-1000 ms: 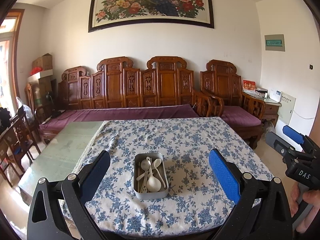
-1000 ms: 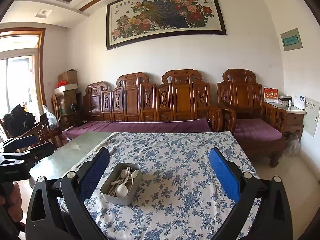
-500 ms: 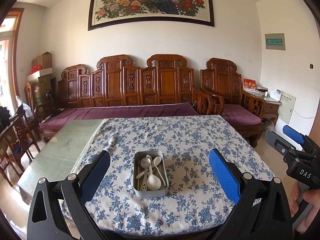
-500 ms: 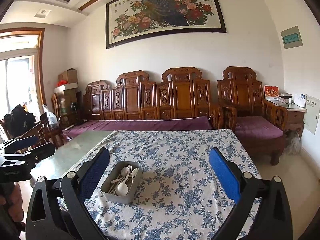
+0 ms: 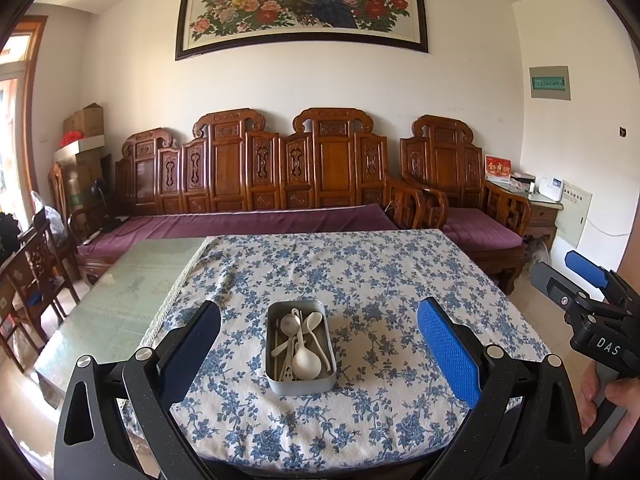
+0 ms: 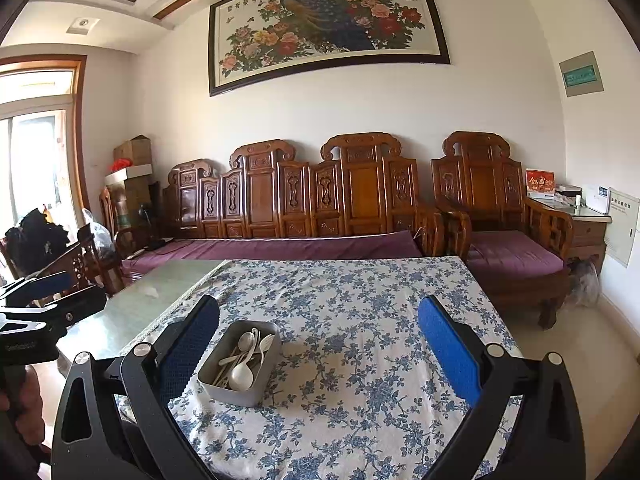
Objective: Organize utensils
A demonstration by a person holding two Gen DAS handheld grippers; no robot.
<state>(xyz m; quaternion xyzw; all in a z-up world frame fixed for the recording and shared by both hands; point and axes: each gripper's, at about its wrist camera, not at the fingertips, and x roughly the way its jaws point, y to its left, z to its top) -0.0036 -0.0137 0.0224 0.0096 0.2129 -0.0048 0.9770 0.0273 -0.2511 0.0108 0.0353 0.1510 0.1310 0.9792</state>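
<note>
Behind tin [image 5: 300,384], carved bench [image 5: 280,172].

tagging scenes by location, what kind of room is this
Most likely a home living room: a carved wooden sofa with purple cushions, a large framed peacock-and-flowers painting, and a table under a blue floral cloth.

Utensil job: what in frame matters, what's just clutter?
Job:
- metal tray
- white spoons lying in it
- left gripper, open
- right gripper, open

Background:
- floral tablecloth
- glass tabletop
- wooden sofa
- peacock painting
- cardboard boxes
</note>
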